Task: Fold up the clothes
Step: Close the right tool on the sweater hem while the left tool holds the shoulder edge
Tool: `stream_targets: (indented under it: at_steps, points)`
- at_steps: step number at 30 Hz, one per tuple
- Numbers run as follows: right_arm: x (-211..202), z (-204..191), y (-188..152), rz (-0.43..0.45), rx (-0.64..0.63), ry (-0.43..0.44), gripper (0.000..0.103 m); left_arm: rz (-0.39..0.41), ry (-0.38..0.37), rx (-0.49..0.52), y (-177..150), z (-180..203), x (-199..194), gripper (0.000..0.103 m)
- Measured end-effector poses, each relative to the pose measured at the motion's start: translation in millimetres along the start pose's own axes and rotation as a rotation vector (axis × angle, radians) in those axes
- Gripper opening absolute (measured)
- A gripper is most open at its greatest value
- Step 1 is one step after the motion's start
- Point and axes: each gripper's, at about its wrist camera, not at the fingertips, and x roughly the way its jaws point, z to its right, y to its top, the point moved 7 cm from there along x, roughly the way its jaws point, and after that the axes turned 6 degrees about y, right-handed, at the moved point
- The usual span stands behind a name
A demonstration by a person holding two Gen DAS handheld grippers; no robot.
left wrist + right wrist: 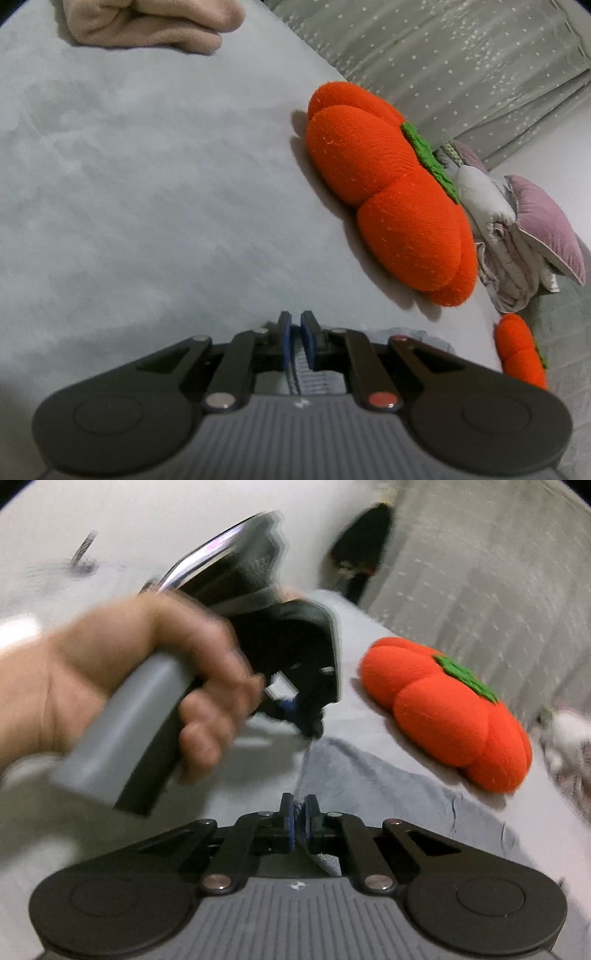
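Garment (369, 786), grey-blue, lies just in front of the orange pumpkin cushion (447, 709) on the pale bed cover (147, 184). Both grippers pinch it: left gripper (296, 332) fingers pressed together on a ribbed hem strip; right gripper (300, 814) fingers closed on a cloth edge. Left hand (155, 686) blurred, so mid-motion, probably lifting or carrying an edge across for a fold. Which fold, can't tell; most of the cloth is hidden. Next move needs both pinches kept, the edge laid flat, clear of the cushion. Beige folded item (147, 22) sits far beyond the cushion.
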Motion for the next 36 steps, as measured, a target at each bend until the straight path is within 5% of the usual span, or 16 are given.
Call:
stream_targets:
  at_steps: [5, 17, 23, 28, 36]
  points:
    - [-9, 26, -1, 0.058, 0.192, 0.018, 0.006, -0.042, -0.026, -0.041, -1, -1, -4, 0.013]
    - [-28, 35, 4, 0.129, 0.302, 0.014, 0.006, -0.087, -0.006, -0.056, -3, 4, -4, 0.039]
    - [-28, 38, 3, 0.144, 0.327, 0.02, 0.006, -0.093, -0.008, -0.025, -10, 12, 3, 0.039]
    - [-32, 37, 3, 0.154, 0.346, 0.028, 0.006, -0.085, -0.005, 0.013, -15, 23, 7, 0.036]
    - [-34, 33, -1, 0.153, 0.364, 0.032, 0.006, -0.041, 0.073, 0.173, -22, 37, 8, 0.007]
